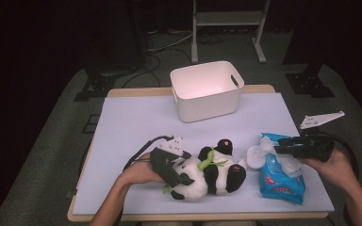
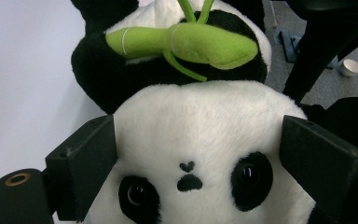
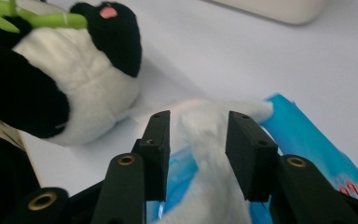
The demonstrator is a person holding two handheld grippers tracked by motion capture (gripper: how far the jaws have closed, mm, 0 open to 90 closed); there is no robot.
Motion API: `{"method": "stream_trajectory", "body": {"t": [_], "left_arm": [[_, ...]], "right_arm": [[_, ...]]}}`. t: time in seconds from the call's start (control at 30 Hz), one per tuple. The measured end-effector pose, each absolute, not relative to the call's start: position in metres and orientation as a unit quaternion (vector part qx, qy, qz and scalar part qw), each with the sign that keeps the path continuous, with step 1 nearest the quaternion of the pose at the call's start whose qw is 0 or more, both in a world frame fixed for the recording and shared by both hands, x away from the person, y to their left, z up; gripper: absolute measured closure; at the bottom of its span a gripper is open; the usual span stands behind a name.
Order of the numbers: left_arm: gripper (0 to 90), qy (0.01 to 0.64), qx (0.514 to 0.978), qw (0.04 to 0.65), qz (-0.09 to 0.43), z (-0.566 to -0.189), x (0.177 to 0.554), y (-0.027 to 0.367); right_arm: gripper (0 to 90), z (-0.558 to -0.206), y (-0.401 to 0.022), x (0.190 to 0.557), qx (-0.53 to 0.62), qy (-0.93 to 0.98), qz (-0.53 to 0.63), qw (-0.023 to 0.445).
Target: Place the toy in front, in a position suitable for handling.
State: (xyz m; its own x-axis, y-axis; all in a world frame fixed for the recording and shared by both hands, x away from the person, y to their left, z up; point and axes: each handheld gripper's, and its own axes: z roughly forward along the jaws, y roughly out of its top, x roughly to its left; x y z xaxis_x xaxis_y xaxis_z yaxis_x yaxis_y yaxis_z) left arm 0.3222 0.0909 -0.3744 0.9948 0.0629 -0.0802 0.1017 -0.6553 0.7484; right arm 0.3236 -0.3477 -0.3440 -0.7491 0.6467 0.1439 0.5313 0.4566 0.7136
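Note:
A black-and-white panda plush [image 1: 212, 176] lies on the pale table [image 1: 136, 122] holding a green bamboo stalk [image 2: 186, 42]. My left gripper [image 1: 183, 180] is shut on the panda's head [image 2: 200, 126], one black jaw pressing into the white fur on each side [image 2: 198, 158]. To the right lies a blue wet-wipe pack [image 1: 283, 183] with a white wipe [image 1: 259, 153] pulled up out of its top. My right gripper [image 1: 280, 148] stands over the pack's upper end. Its jaws [image 3: 198, 140] are apart, with the wipe [image 3: 200, 121] standing loosely between them above the blue pack [image 3: 303, 135].
A white plastic bin [image 1: 207, 92] with handle slots stands empty at the table's far edge, behind the panda. The panda's feet [image 3: 74, 84] lie just left of the pack. Dark floor, cables and a metal stand surround the table.

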Motion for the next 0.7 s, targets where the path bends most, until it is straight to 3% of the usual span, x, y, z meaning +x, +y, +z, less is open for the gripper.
{"method": "stream_trajectory", "body": {"t": [0.3, 0.7], "left_arm": [[9.6, 0.051, 0.907, 0.418, -0.024, -0.377, 0.318, 0.094], [8.5, 0.053, 0.906, 0.419, -0.021, -0.378, 0.313, 0.099]], "right_arm": [[55.0, -0.333, -0.311, 0.333, 0.285, 0.859, 0.424, 0.036], [51.6, -0.322, -0.259, 0.364, 0.228, 0.882, 0.411, 0.033]]}}
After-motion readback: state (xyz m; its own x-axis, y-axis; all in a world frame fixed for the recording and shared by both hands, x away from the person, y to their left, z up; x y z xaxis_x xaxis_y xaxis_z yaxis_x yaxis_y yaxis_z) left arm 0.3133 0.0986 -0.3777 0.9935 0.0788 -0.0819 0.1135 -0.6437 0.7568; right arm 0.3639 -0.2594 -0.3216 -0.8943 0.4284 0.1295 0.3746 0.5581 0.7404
